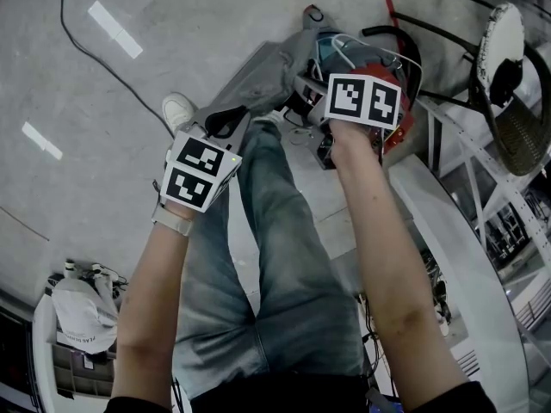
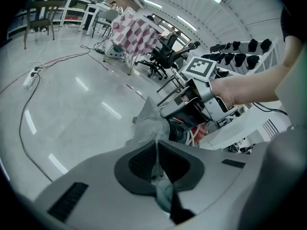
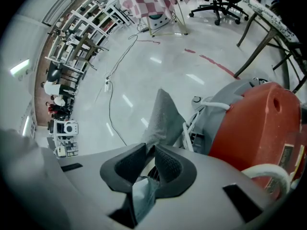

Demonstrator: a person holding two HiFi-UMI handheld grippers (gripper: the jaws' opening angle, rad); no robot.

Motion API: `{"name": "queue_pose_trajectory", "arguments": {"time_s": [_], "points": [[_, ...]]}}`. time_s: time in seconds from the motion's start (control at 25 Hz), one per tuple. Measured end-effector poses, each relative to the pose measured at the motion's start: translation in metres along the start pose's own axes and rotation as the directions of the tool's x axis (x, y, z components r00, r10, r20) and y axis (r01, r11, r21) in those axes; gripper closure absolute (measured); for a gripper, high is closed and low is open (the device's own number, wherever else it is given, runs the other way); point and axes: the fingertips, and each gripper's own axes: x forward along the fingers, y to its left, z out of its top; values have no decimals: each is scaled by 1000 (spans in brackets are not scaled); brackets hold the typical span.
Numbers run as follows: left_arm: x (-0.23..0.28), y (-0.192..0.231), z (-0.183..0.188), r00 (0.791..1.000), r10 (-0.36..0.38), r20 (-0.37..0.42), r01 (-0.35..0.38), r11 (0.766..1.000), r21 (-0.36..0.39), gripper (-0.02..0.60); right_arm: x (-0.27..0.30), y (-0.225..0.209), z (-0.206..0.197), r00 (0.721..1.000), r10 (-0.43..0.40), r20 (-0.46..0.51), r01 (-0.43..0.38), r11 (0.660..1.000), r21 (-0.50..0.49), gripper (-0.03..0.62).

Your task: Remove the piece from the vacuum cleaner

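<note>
A grey fabric piece (image 1: 267, 67) stretches from the red vacuum cleaner (image 3: 259, 123) toward the left in the head view. My left gripper (image 2: 157, 143) is shut on one end of this fabric (image 2: 147, 122); its marker cube (image 1: 200, 170) shows over the person's jeans. My right gripper (image 3: 149, 150) is shut on the other end of the fabric (image 3: 165, 113), right beside the vacuum's red shell and its white hose (image 3: 211, 104). In the head view the right gripper's jaws are hidden under its marker cube (image 1: 366, 100), which hovers over the vacuum.
A chair (image 1: 508, 84) and a white table frame (image 1: 456, 231) stand to the right of the vacuum. A black cable (image 1: 86, 41) runs over the shiny floor at upper left. A white bag on a cart (image 1: 77, 317) sits at lower left. Office chairs and a checked cloth (image 2: 136, 30) stand far off.
</note>
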Motion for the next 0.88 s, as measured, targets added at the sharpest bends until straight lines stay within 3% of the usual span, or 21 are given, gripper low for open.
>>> {"name": "queue_pose_trajectory", "arguments": {"time_s": [0.88], "points": [[-9,-14,-4,999,14,34,-14,1000,-6,549,1,5,0,999,42,-7,-43,998,-37,516]]}}
